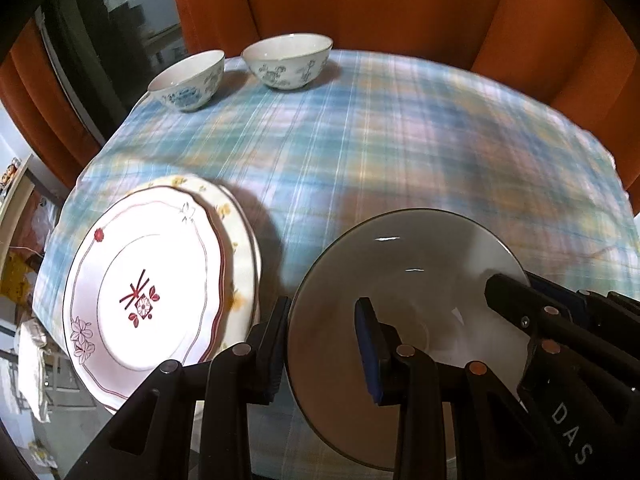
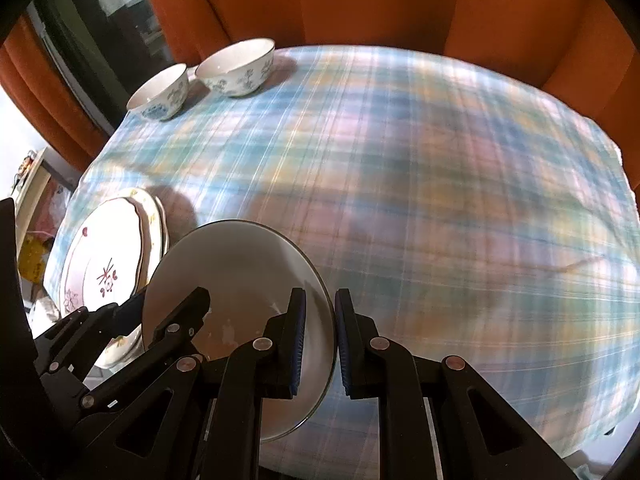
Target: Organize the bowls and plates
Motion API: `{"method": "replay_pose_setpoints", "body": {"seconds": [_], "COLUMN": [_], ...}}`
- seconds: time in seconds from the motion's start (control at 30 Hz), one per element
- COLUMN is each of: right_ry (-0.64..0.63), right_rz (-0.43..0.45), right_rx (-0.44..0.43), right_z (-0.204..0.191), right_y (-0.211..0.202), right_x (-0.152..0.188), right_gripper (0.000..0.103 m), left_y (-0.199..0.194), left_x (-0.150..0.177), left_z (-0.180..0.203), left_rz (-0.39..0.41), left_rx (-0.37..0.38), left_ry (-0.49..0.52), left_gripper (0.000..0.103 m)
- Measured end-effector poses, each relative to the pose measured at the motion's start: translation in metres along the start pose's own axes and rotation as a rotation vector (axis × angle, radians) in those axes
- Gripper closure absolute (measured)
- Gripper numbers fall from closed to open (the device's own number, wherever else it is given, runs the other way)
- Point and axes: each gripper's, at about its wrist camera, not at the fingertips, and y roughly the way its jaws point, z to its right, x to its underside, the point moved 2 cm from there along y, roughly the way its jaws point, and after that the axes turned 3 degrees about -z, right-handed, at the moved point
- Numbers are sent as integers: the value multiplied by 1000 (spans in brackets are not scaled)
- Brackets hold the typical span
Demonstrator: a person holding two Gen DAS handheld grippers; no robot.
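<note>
A wide grey-white bowl (image 1: pixel 420 272) (image 2: pixel 232 264) hangs tilted just above the plaid tablecloth, held from both sides. My left gripper (image 1: pixel 324 320) is shut on its left rim, one pad outside the wall and one inside. My right gripper (image 2: pixel 320 300) is shut on the opposite rim in the same way, and it also shows in the left wrist view as the right gripper (image 1: pixel 532 292). A stack of flowered plates (image 1: pixel 152 292) (image 2: pixel 108 264) lies directly left of the bowl. Two small blue-patterned bowls (image 1: pixel 188 80) (image 1: pixel 288 62) stand at the far left corner.
The plaid tablecloth (image 1: pixel 400 140) covers the whole table, and its centre and right side are bare cloth. Orange curtains (image 1: pixel 360 0) hang close behind the far edge. The plate stack sits near the left table edge, with clutter on the floor beyond it.
</note>
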Motion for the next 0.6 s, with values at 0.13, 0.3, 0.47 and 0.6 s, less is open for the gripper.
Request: {"method": "replay_pose_setpoints", "body": {"seconds": [0.13,0.3,0.47,0.6], "right_ry": [-41,-44,-31,-10], "right_rz": [9,20,17,50], "right_rx": [42,48,56,62], "right_z": [-8,-9,-10,-10], "right_y": [3,5,4,-5], "right_x": [2,1,0,-3], "right_gripper": [84,82,72,44], "left_y": [3,3,2,-8], "left_x": [2,1,-2,-7], "left_z": [3,2,-3,-8], "left_rz": [18,15,-2,30], "left_rx": [-33,-4,36,54], "left_ry": [20,20,18,41], "left_gripper": [73,65,46,35]}}
